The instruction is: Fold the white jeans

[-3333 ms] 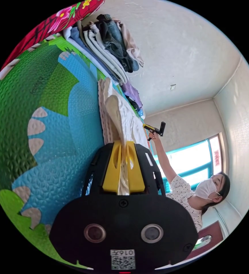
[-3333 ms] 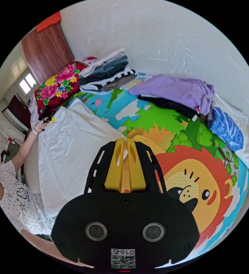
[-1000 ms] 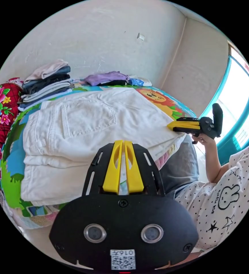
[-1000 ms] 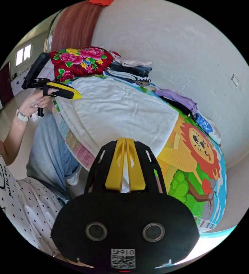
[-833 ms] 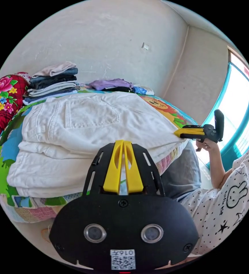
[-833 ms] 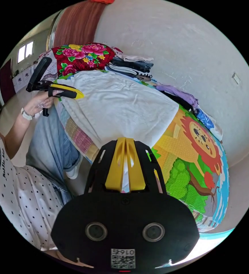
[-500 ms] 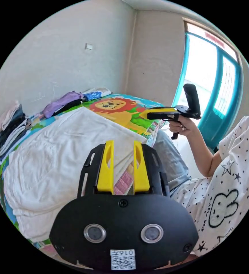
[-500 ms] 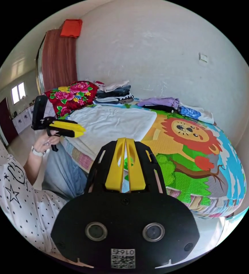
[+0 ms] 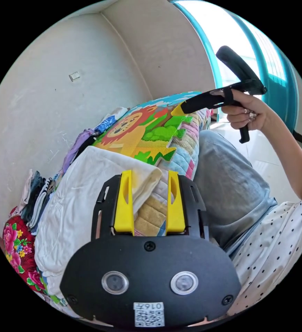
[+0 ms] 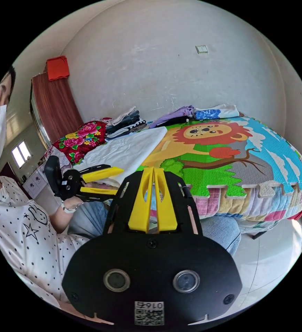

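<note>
In the left gripper view the left gripper [image 9: 149, 173] has its yellow jaws spread wide apart, released, with nothing pinched between them. A folded corner of the white jeans [image 9: 78, 204] lies just ahead of its tips, reaching into the gap by the left-hand jaw; whether cloth touches that jaw cannot be told. The jeans lie folded on the cartoon play mat [image 9: 147, 128], stretching away from the gripper toward a stack of folded clothes [image 9: 36, 199]. In the right gripper view the right gripper [image 10: 153, 171] has its jaws drawn together to a thin slit, holding nothing, off the mat's edge. The left gripper appears there too, jaws parted beside the jeans' near edge.
</note>
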A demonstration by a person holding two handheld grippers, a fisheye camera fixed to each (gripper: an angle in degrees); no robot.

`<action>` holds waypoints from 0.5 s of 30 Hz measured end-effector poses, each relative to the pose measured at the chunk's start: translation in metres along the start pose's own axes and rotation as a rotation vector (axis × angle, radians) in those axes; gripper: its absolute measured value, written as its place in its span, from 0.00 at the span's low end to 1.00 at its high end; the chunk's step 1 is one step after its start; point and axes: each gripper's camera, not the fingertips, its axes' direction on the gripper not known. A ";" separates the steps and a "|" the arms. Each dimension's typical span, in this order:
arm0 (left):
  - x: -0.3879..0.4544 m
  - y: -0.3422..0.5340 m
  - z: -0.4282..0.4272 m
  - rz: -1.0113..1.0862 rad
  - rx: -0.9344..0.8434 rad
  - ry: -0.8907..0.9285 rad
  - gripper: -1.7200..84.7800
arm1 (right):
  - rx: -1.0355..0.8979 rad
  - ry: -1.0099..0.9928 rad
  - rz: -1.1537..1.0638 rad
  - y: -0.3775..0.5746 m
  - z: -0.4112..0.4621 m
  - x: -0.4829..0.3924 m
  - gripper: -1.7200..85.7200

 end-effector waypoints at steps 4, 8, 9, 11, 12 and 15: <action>0.033 -0.006 0.002 0.067 -0.006 -0.128 0.17 | 0.008 -0.075 0.007 0.006 -0.004 0.018 0.02; 0.062 -0.012 0.005 0.122 -0.014 -0.241 0.16 | 0.009 -0.107 0.015 0.012 -0.010 0.033 0.02; 0.066 -0.014 0.002 0.115 0.002 -0.250 0.15 | 0.009 -0.109 0.018 0.013 -0.011 0.035 0.02; 0.068 -0.017 0.001 0.106 0.008 -0.240 0.15 | 0.008 -0.123 0.031 0.018 -0.015 0.044 0.02; 0.069 -0.020 0.003 0.112 -0.006 -0.230 0.14 | 0.008 -0.126 0.034 0.020 -0.017 0.046 0.02; 0.068 -0.024 0.002 0.117 -0.012 -0.209 0.13 | 0.005 -0.130 0.044 0.026 -0.022 0.054 0.02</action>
